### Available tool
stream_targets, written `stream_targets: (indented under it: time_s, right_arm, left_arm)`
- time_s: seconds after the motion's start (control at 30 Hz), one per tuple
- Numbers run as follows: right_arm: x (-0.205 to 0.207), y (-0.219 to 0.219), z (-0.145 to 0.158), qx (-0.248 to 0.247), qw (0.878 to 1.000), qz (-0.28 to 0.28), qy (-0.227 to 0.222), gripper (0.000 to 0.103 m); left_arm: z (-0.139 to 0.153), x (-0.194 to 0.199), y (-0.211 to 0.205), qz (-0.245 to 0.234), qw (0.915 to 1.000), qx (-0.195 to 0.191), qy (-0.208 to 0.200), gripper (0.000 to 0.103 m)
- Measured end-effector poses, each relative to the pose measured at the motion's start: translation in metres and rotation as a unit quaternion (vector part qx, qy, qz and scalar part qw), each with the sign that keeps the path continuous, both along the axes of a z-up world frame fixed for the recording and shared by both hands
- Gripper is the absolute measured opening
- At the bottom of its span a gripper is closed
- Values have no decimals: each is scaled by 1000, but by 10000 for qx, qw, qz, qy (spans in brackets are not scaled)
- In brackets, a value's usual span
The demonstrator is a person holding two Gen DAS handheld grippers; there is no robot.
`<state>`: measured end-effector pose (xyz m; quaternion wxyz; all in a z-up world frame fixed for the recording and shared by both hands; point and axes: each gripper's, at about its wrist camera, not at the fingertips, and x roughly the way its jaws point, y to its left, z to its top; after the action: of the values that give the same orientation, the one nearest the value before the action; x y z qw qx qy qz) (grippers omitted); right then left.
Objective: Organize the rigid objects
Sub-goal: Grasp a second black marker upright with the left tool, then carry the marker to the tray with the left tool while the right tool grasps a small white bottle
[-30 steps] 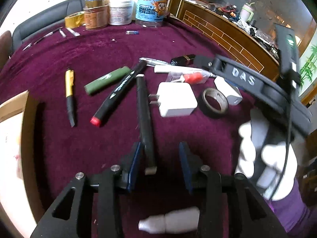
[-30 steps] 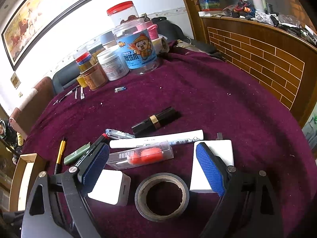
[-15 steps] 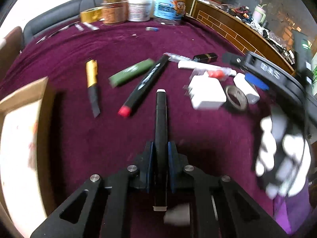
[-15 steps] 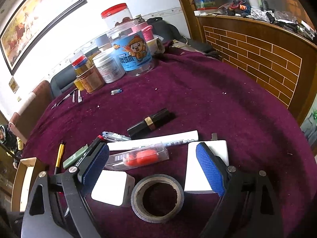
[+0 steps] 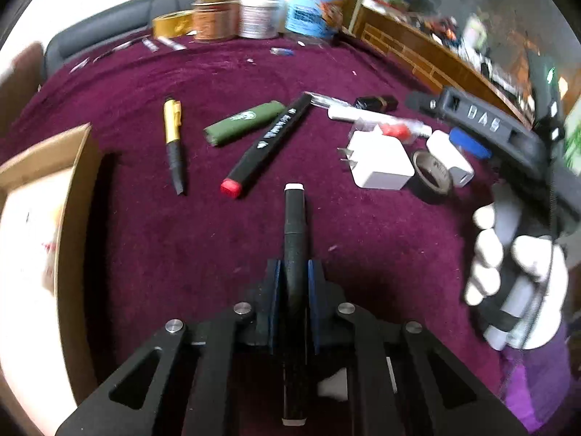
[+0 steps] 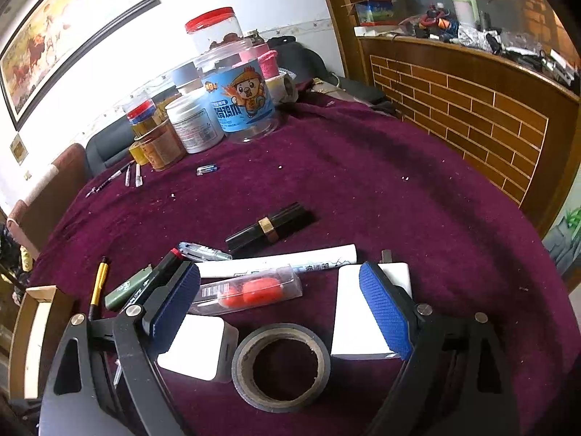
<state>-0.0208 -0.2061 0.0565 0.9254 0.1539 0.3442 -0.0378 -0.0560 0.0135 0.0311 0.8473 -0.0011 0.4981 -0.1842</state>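
Maroon velvet is covering the whole table [image 5: 152, 254], and a cardboard box [image 5: 69, 225] is sitting open at about 9 o'clock from the left hand-held gripper [image 5: 293, 298]. That's my guess for where stuff is going. Largest to smallest after that: jars [image 6: 236, 101] are crowding the far edge at 12, then the white charger [image 5: 379, 163] and tape roll [image 6: 281, 361] are lying at roughly 2 o'clock, right under the right hand-held gripper [image 6: 279, 312].

Right one is hanging there spread wide with nothing between its pads, straddling the tape roll, gloved hand [image 5: 515, 276] wrapped around its handle.

Left one is doing the real work: it's pinching the black marker [image 5: 295, 239] tight near the middle. The marker's long axis is running straight along the fingers, white tip pointing to 12, tail end poking back under the camera. Left gripper is angling steeply down at the table.

Since the box is sitting off to 9, the next bit probably means swinging left, and that long marker is going to need to clear the box wall.
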Motion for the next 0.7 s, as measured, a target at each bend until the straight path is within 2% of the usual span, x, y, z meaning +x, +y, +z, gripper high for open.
stream_targets:
  time_s: [0.2, 0.33, 0.4, 0.43, 0.47, 0.53, 0.6, 0.7]
  right_arm:
    - [-1, 5, 0, -157, 9999, 32, -53, 89]
    - [-6, 10, 4, -298, 9992, 91, -233, 89]
    - [-14, 9, 11, -116, 9991, 198, -354, 89]
    - [-16, 9, 14, 134, 9986, 420, -289, 89]
    - [-19, 12, 17, 490, 9950, 863, -149, 89]
    - [-30, 29, 21, 745, 9799, 1844, 148, 89]
    - [-48, 53, 24, 557, 9595, 2736, 367, 89]
    - [-75, 90, 21, -6, 9271, 3690, 655, 86]
  left_arm:
    - [46, -40, 43, 188, 9937, -1024, -408, 11]
    - [68, -63, 68, 283, 9863, -1484, -669, 11]
    - [74, -72, 83, 362, 9829, -1631, -771, 11]
    - [75, -77, 91, 405, 9816, -1681, -809, 11]
    - [77, -81, 100, 447, 9805, -1718, -845, 11]
    - [77, -85, 114, 517, 9785, -1787, -894, 11]
    - [76, -87, 127, 593, 9756, -1901, -922, 11]
    - [73, -91, 141, 705, 9723, -2016, -950, 11]
